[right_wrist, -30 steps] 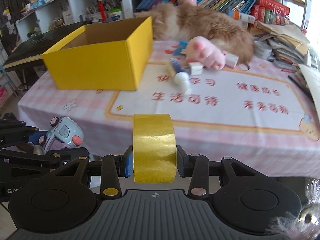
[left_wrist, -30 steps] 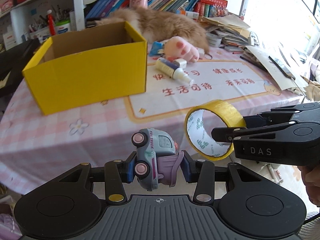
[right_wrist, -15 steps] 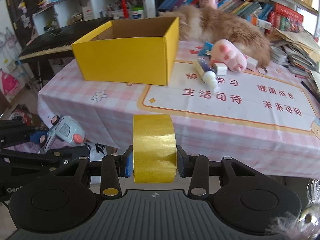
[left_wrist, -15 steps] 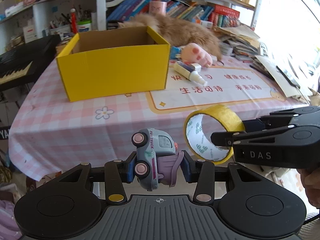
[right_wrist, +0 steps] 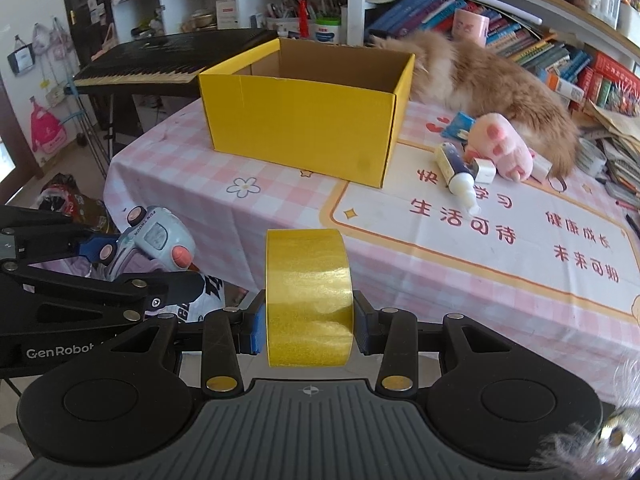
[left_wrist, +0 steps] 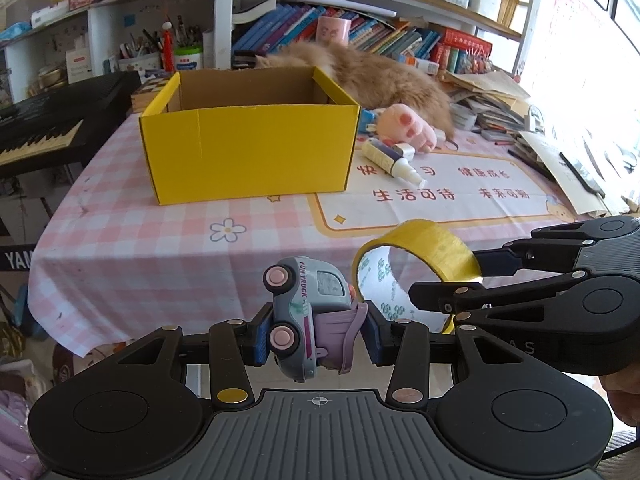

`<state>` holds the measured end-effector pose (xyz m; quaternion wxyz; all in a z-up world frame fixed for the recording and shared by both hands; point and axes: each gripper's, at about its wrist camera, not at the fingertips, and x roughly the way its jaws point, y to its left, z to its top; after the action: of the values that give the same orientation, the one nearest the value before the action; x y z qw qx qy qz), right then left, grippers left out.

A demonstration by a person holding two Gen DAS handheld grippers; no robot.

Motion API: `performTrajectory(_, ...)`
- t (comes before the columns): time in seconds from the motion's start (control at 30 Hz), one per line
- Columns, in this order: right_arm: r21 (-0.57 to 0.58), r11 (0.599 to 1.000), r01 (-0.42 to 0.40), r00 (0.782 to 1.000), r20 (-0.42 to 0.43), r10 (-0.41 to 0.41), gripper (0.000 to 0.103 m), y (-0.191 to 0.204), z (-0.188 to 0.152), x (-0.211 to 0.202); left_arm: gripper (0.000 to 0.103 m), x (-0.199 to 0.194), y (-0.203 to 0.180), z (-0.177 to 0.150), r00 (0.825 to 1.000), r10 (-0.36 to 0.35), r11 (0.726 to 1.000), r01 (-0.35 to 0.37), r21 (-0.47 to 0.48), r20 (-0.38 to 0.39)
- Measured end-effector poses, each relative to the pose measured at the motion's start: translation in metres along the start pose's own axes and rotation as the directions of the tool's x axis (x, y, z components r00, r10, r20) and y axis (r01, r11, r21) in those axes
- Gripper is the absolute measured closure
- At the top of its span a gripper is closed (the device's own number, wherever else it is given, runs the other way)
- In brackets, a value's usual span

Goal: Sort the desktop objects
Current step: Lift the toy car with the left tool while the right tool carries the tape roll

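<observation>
Both grippers pulled back from yellow box (left_wrist: pixel 248 152) — "FUN TRUCK" toy (left_wrist: pixel 308 312), "GenRobot" left gripper (right_wrist: pixel 108 256).

The toy truck (left_wrist: pixel 310 316) bears "FUN TRUCK" along its grey roof edge. The left gripper (right_wrist: pixel 132 258) carries white lettering "GenRobot" on its black body, cut off at the end. The right gripper (left_wrist: pixel 460 280) shows faint letters "AS" on its side. The mat (left_wrist: pixel 460 196) on the tabletop carries red Chinese characters, among them "生活可待" and "未来可期". The keyboard (left_wrist: pixel 18 258) front reads "YAM", cut by the picture's edge.
</observation>
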<state>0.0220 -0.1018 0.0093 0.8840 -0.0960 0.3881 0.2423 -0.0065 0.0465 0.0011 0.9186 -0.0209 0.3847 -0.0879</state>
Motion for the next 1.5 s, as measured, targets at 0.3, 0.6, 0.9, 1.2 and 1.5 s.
performTrajectory(0.3,0.005,1.0,0.007,1.0,0.01,-0.007,0.065,0.001,0.002,-0.001,0.06,-0.001,0.002,0.002,1.0,-0.006,1.0,0.006,0.013,0.003)
performTrajectory(0.6,0.012,1.0,0.014,1.0,0.019,-0.015,0.065,0.003,0.005,0.001,0.06,0.001,0.005,0.004,1.0,-0.008,1.0,0.008,0.018,0.006)
performTrajectory(0.9,0.0,1.0,0.012,1.0,0.01,-0.012,0.065,0.007,0.007,0.006,0.06,0.007,0.013,0.006,1.0,-0.016,1.0,0.016,0.006,-0.004)
performTrajectory(1.2,0.02,1.0,0.009,1.0,-0.021,-0.009,0.065,0.006,0.007,0.014,0.06,0.016,0.016,0.007,0.999,-0.033,0.999,0.034,0.009,-0.031)
performTrajectory(1.5,0.033,0.999,0.018,1.0,-0.022,-0.017,0.065,0.002,0.008,0.016,0.06,0.019,0.017,0.011,0.999,-0.044,0.999,0.045,0.022,-0.024)
